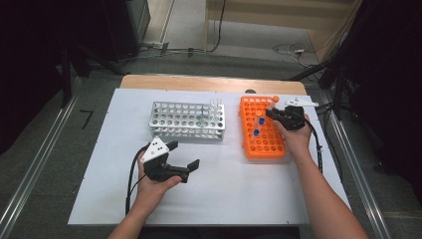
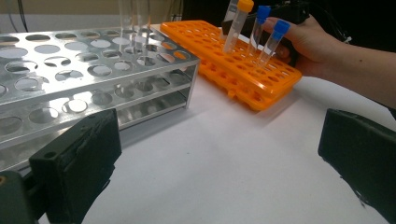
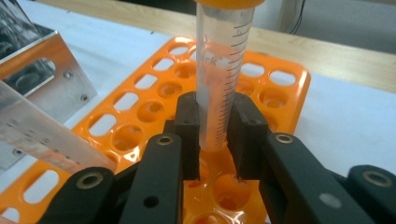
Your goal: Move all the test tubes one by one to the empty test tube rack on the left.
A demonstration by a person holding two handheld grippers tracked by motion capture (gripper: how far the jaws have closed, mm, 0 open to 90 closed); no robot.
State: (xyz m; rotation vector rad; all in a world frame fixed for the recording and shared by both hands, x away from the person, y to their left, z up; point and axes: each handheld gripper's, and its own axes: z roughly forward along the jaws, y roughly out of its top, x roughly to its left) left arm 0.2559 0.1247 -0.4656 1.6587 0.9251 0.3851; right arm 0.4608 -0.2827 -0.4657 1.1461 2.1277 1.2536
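Right gripper (image 1: 276,114), from the high view: clamped on the orange-capped tube (image 1: 272,103) over the far end of the orange rack (image 1: 272,147), by the right side of the white table (image 1: 224,189). Best lifted straight along the tube's own axis, slowly, so the tip clears its hole without tipping the rack. Two blue-capped tubes (image 1: 259,126) standing in that rack, so three capped tubes counted, plus one metal rack (image 1: 187,121) holding a few clear tubes (image 1: 215,104) at its far corner; exact count too faint to tell. Left gripper (image 1: 186,158) resting near the table's front, jaws wide apart, holding nothing.

Left gripper view: own jaws spread, bare table between them. One orange-capped tube (image 2: 237,25), two blue-capped ones (image 2: 273,41), two racks.

Right gripper view: pads (image 3: 187,123) pressed on both sides of the tube (image 3: 223,70), low on the graduated barrel. Grip better kept square and firm, since a smooth wall could slip.
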